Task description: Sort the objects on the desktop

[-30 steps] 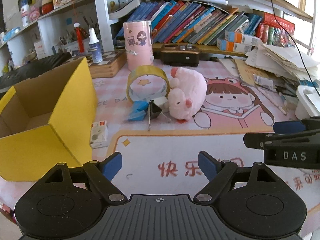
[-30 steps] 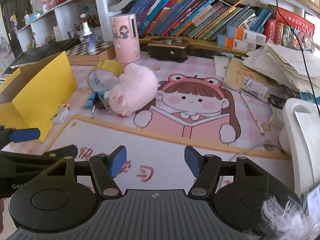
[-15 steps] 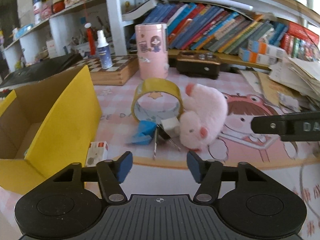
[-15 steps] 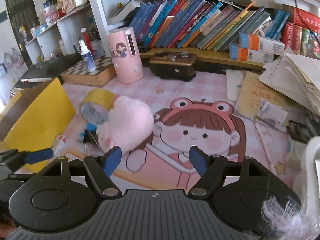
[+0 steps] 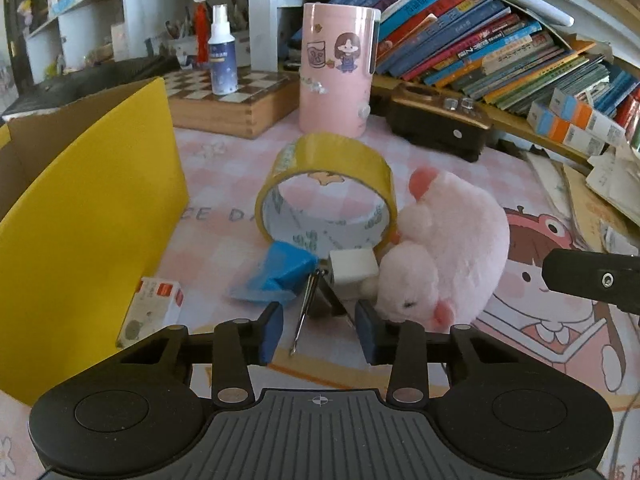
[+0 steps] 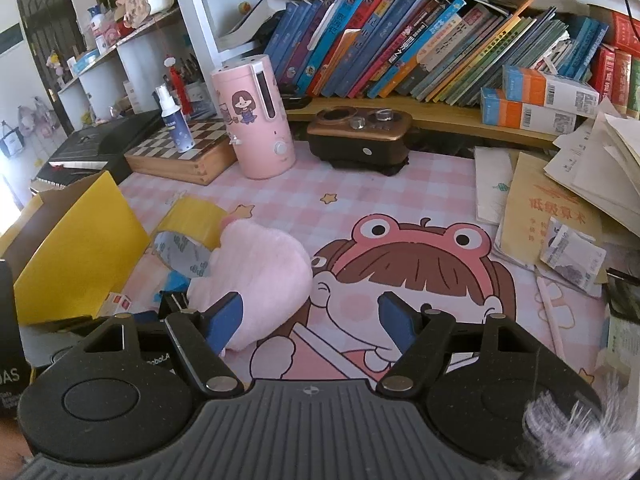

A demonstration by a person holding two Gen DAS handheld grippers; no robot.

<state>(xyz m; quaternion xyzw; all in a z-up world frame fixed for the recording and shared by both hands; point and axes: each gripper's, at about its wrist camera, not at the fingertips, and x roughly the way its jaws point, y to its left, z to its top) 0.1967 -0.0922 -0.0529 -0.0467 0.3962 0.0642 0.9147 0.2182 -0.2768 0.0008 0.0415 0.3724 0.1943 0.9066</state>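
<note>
The left gripper (image 5: 320, 332) pointed down at the little pile of things on the desk. Its jaws had just been closing and stood partly open, with nothing pinched yet. The shiny handle of a black binder clip (image 5: 305, 312) lay in the gap between the blue pads (image 5: 271, 332), so the clip was probably what it wanted to pick up. The narrow gap made sense for such a small, thin thing.

Just past the clip sat a white cube eraser (image 5: 353, 268) and a crumpled blue wrapper (image 5: 280, 274). Behind them a roll of yellow tape (image 5: 328, 196) stood on its edge, leaning on the pink plush toy (image 5: 448, 256) to its right. A small white and orange box (image 5: 154, 306) lay to the left, right beside the yellow cardboard box (image 5: 92, 216). That big box was open on top, so it was likely where sorted things should go.

The right gripper (image 6: 312, 316) had its jaws wide open and held nothing. Its left pad was close to the plush toy (image 6: 256, 276), maybe ready to take it next. Wide jaws suited a fat, soft toy.

Far back stood a pink humidifier (image 5: 338, 68) and a spray bottle (image 5: 222, 60) on a chessboard box (image 5: 240, 100).
</note>
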